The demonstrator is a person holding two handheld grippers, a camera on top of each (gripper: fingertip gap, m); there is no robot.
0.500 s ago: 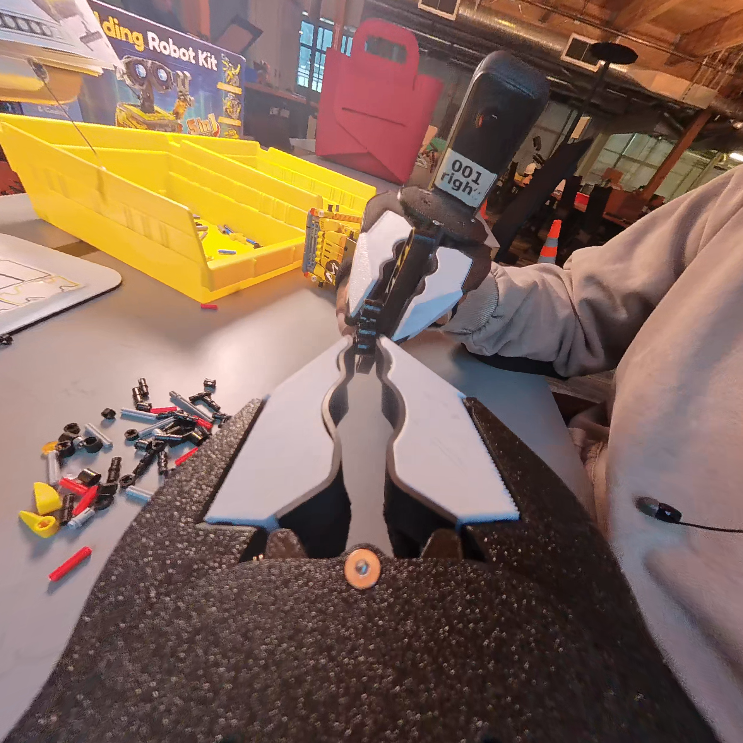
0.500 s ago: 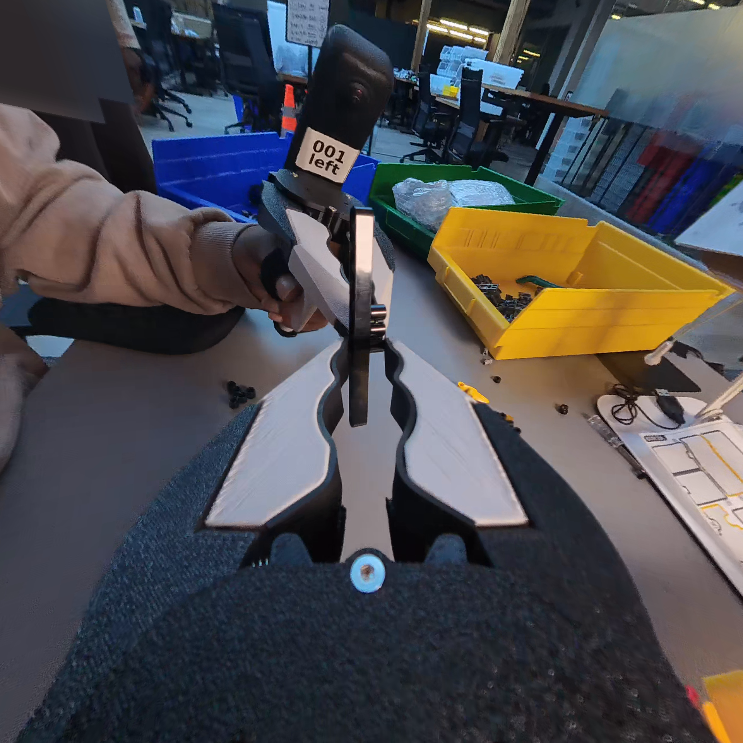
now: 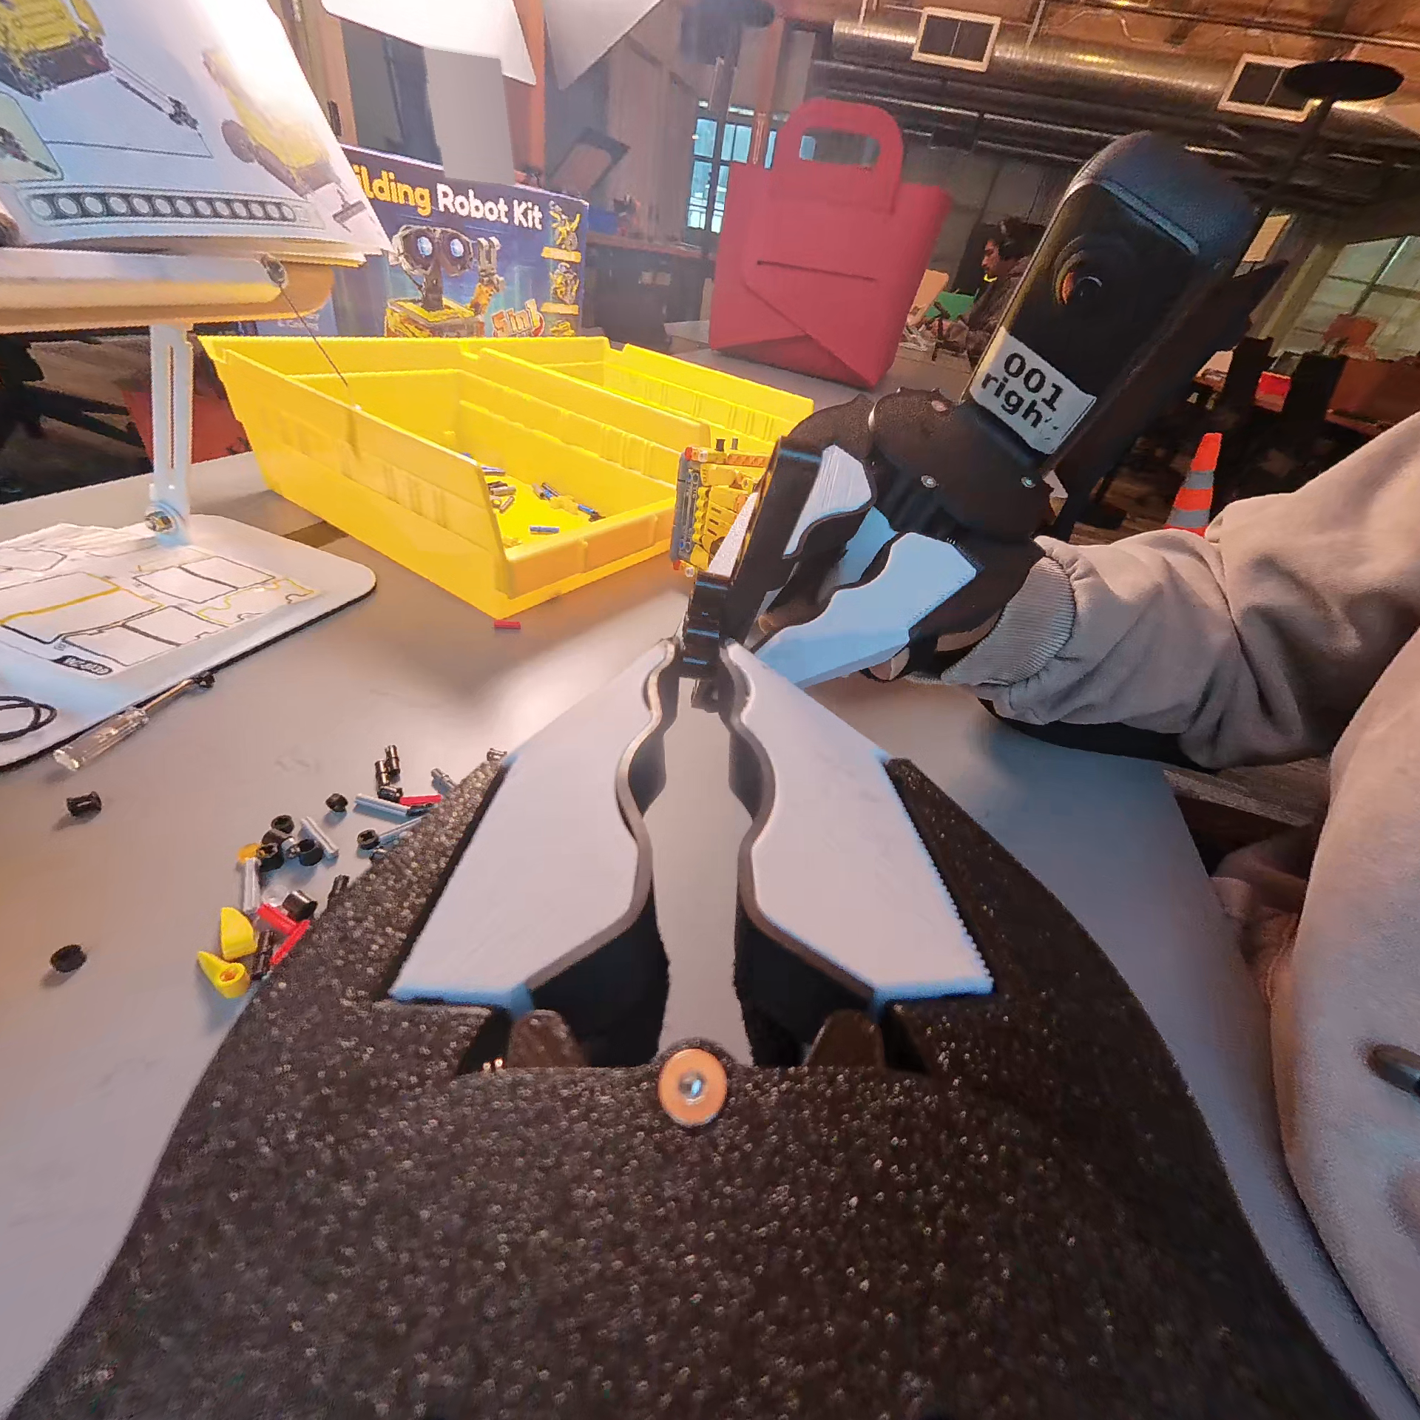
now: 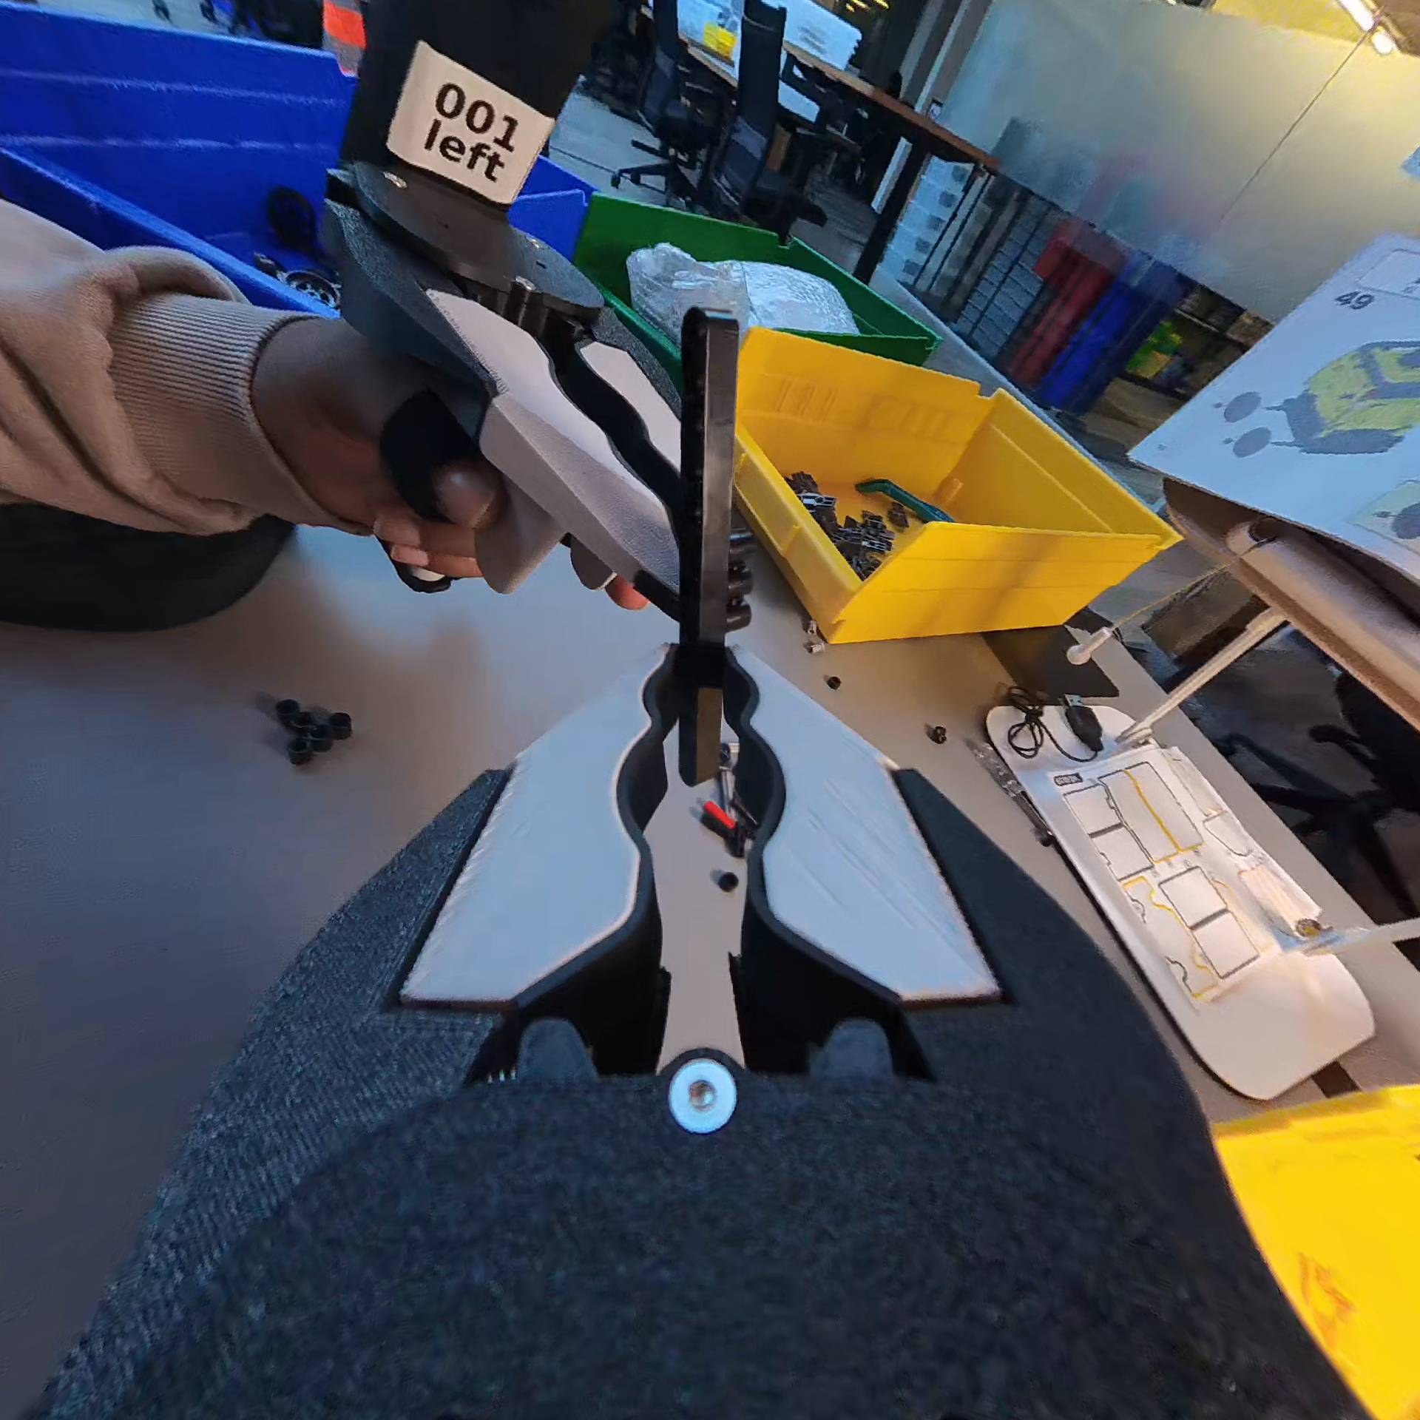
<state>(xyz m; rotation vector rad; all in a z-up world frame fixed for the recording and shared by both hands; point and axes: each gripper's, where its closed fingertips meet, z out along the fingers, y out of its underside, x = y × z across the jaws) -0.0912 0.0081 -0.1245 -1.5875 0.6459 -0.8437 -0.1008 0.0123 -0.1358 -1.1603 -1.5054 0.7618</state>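
Note:
My right gripper (image 4: 701, 665) is shut on the lower end of a long black beam (image 4: 707, 461), which stands upright above the grey table (image 4: 154, 845). My left gripper (image 3: 699, 665) is shut on small black connector pieces (image 4: 739, 584) that sit against the side of the beam. In the left wrist view the right gripper (image 3: 730, 615) meets my left fingertips tip to tip, with the beam (image 3: 703, 626) between them. In the right wrist view the left gripper (image 4: 676, 592) comes in from the left, held by a hand (image 4: 346, 461).
A pile of small black, red, grey and yellow parts (image 3: 307, 860) lies left of the left gripper. Behind are divided yellow trays (image 3: 476, 461), a yellow part-built model (image 3: 711, 499), a screwdriver (image 3: 131, 718), a booklet stand (image 3: 169, 430). A yellow bin (image 4: 960, 492) and black rings (image 4: 311, 730) are nearby. The grippers are tip to tip, or close to it. Both grippers' tips are roughly 25 cm from the screwdriver (image 3: 131, 718). It is also in sight in the right wrist view (image 4: 1010, 784).
Both grippers stay shut and joined at the beam. The right gripper now leans over to the right in the left wrist view, and the left gripper looks closer and higher in the right wrist view.

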